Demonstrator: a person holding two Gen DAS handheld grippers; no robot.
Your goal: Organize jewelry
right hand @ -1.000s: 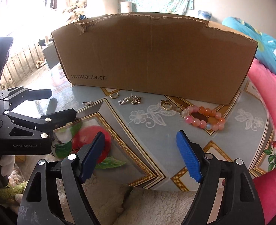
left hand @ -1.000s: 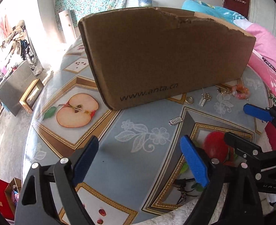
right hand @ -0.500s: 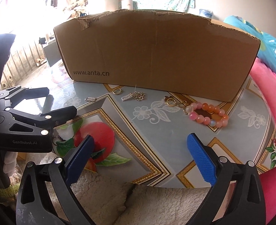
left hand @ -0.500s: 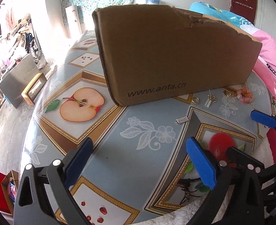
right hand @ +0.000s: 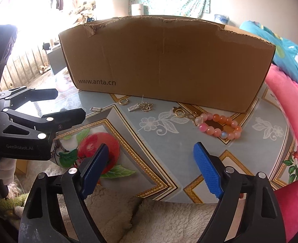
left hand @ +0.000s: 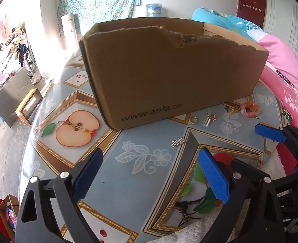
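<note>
Several pieces of jewelry lie on the glass table top in front of a brown cardboard box (right hand: 165,60) (left hand: 169,75). They are a pink bead bracelet (right hand: 217,117) (left hand: 250,109), a gold chain with a ring (right hand: 179,112), a silver chain cluster (right hand: 147,107), a gold ring (right hand: 120,101) (left hand: 193,119) and a small silver clip (right hand: 95,109) (left hand: 178,142). My left gripper (left hand: 150,158) (right hand: 70,103) hovers over the table's near left, jaws wide and closing slightly, nothing between them. My right gripper (right hand: 151,147) (left hand: 248,147) hovers at the near edge, also wide, closing slightly and empty.
The table (left hand: 149,133) is round with a fruit-patterned cover; its near edge meets a white fleecy cloth (right hand: 159,218). Pink bedding (right hand: 290,121) presses against its right side. The floor and furniture lie beyond the left edge.
Both pairs of jaws spread a little wider, then came back to about their earlier width. The jewelry and the box have not moved.
</note>
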